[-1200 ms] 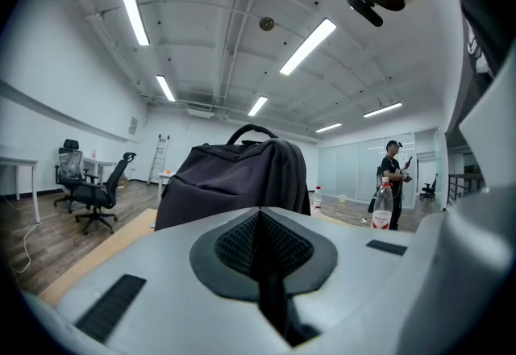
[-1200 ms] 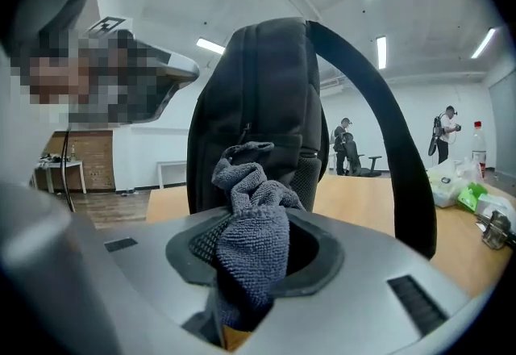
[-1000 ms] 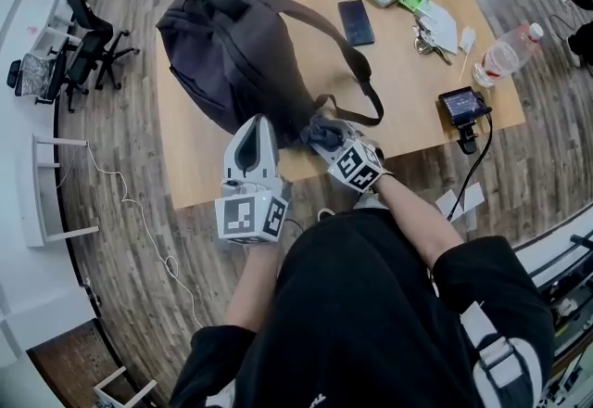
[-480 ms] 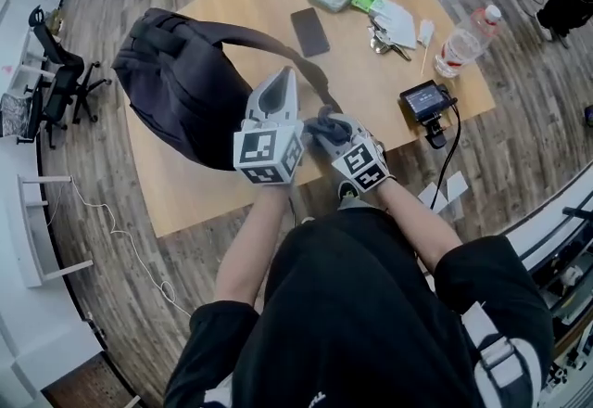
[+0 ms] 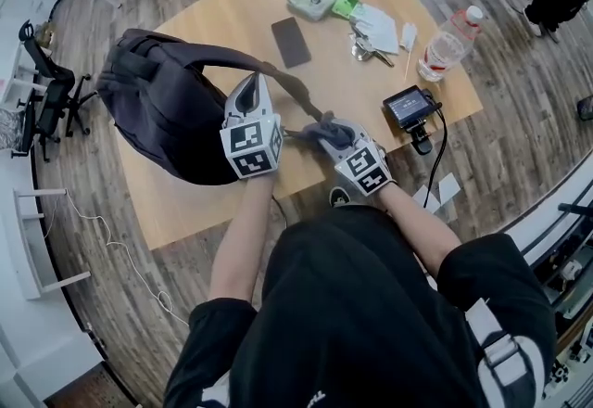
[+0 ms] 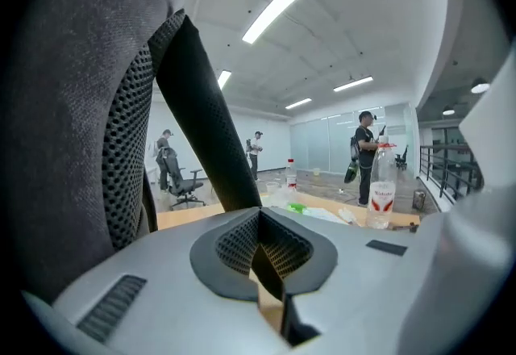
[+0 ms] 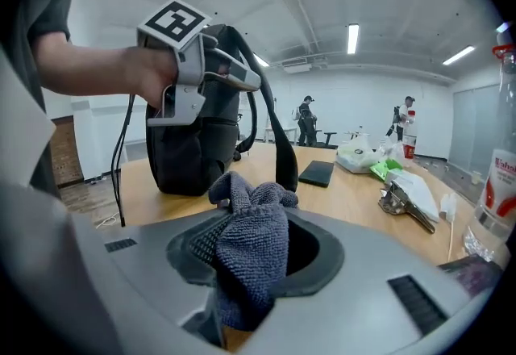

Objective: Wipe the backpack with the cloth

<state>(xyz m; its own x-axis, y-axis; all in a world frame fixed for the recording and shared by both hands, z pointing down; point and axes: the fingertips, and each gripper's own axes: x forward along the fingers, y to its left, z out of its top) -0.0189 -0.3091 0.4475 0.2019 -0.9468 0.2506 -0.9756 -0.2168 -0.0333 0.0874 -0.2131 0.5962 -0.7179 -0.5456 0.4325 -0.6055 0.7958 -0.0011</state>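
The backpack [image 6: 72,103] runs off the left gripper view's left edge; the bottle [image 7: 498,184] is cut by the right gripper view's right edge. The lower end of the cloth [image 7: 254,240] is hidden between the jaws of the right gripper [image 5: 335,139]. The person [image 5: 371,304] covers part of the near edge of the desk [image 5: 176,211].

Bright, even light from ceiling strips [image 6: 274,10]; views sharp, with strong fisheye bending and dark corners at edges.
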